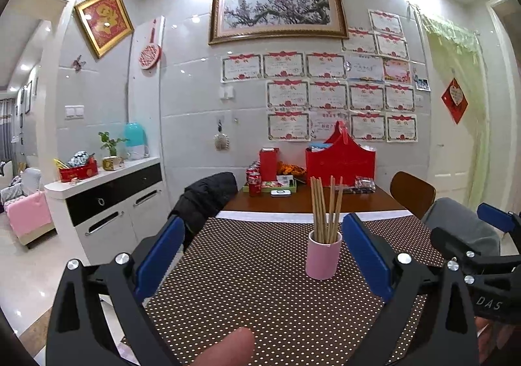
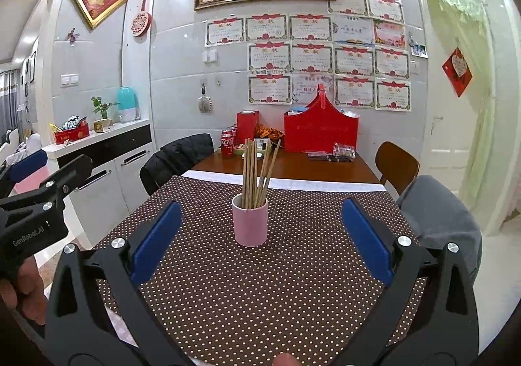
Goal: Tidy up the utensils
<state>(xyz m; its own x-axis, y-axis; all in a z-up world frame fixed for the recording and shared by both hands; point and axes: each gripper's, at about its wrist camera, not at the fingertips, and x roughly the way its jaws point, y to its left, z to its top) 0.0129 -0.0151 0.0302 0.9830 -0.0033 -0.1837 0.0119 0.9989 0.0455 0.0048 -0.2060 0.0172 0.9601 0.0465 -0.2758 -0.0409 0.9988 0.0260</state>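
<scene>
Since every chopstick in sight already stands in the cup (image 2: 249,222), the job looks done or close to it. The chopsticks (image 2: 257,172) lean in a loose fan, tips up, some tilted toward the right rim. The cup stands upright on the dotted cloth (image 2: 260,284), about midway across the table and nearer the front edge than the far one, with nothing beside it.

The right gripper (image 2: 260,237) is released, its blue pads spread wide to either side of the cup but held short of it, nearer the front edge. The left gripper (image 1: 262,256) is likewise spread and empty, and from its view the cup sits just inside its right pad (image 1: 366,255), touching neither.

If any step remains, it is likely to tidy the fan or simply draw back. To do that well, I would keep both grippers low and clear of the leaning tips, since a brush against one could tip the light cup. Any nudge should go to the sticks near the rim, not high up, where leverage is greater.

At the table's far edge, against the wall, stand a red bag (image 2: 320,131) and cans (image 2: 228,141), well apart from the cup.
</scene>
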